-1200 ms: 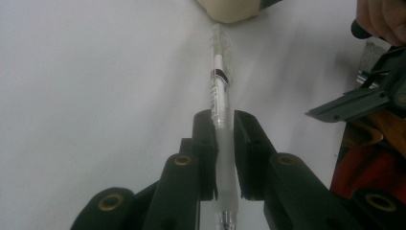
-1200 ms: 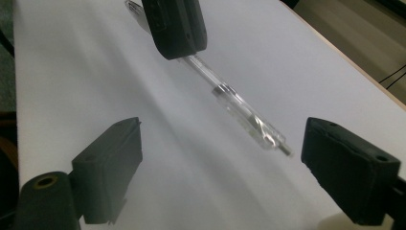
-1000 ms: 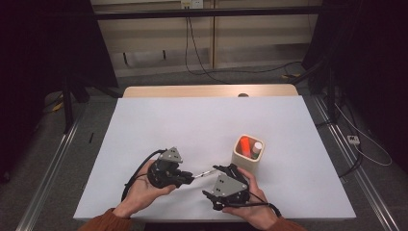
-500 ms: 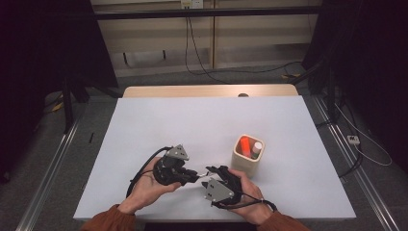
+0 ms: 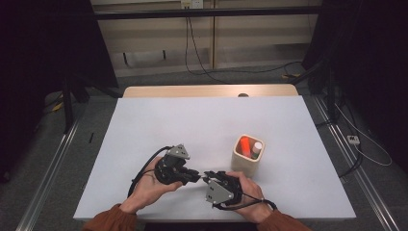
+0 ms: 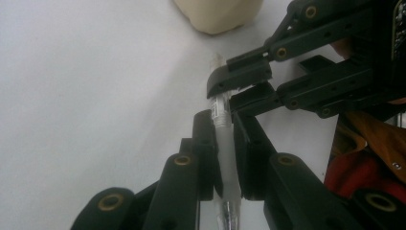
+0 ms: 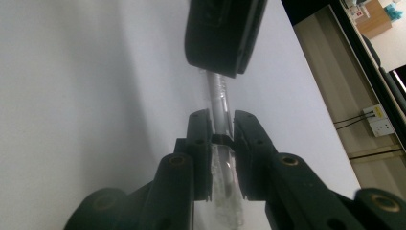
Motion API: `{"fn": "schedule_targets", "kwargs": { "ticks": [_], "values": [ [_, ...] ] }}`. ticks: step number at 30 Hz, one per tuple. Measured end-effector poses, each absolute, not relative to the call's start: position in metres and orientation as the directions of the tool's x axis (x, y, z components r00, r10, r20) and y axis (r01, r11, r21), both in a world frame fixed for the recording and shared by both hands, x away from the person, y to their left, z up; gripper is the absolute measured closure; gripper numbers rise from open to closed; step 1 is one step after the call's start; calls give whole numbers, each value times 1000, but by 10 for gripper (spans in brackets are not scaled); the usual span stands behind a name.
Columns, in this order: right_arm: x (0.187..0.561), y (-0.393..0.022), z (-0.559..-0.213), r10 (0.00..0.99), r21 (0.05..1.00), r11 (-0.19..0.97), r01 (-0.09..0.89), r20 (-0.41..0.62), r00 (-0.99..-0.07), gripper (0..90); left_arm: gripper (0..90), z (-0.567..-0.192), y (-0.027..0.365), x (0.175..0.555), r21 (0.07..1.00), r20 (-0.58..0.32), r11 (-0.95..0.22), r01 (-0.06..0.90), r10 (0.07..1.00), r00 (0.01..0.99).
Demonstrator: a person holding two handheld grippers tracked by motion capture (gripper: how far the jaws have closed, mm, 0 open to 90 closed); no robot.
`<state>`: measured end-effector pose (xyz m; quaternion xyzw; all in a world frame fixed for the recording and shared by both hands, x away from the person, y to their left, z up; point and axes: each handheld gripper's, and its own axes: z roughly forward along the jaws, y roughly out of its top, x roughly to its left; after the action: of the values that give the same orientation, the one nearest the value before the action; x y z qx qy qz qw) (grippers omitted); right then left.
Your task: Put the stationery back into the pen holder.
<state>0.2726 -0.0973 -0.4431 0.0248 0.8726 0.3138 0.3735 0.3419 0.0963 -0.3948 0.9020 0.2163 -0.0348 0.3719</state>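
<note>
The right gripper point(image 5: 208, 179) had just closed its jaws on the free end of the clear pen point(image 6: 223, 125), which the left gripper point(image 5: 193, 176) already clamped by the barrel. Both sets of jaws stood narrow on it, held just above the counter point(image 5: 192, 125) near the beige holder point(image 5: 246, 163). With 2 grips, pulling the cap off looked ready.

Left gripper point(image 5: 191, 175) and right gripper point(image 5: 210, 179) meet tip to tip; beige cup point(image 5: 248, 156) just beside them.
</note>
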Motion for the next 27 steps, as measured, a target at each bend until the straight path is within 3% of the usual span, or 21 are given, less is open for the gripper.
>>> {"fn": "schedule_targets", "kwargs": {
  "ticks": [7, 22, 27],
  "values": [
    [274, -100, -443, 297, 588, 789, -178, -620, -726, 810, 774, -396, 99, 347, 672, -272, -574, 467, 395, 877],
    [281, -105, -436, 438, 714, 700, -19, -450, -778, 811, 312, -394, 115, 348, 738, -189, -495, 458, 501, 845],
    [284, -108, -434, 469, 742, 671, 14, -410, -782, 811, 230, -397, 121, 349, 753, -172, -473, 457, 528, 831]
  ]
}}
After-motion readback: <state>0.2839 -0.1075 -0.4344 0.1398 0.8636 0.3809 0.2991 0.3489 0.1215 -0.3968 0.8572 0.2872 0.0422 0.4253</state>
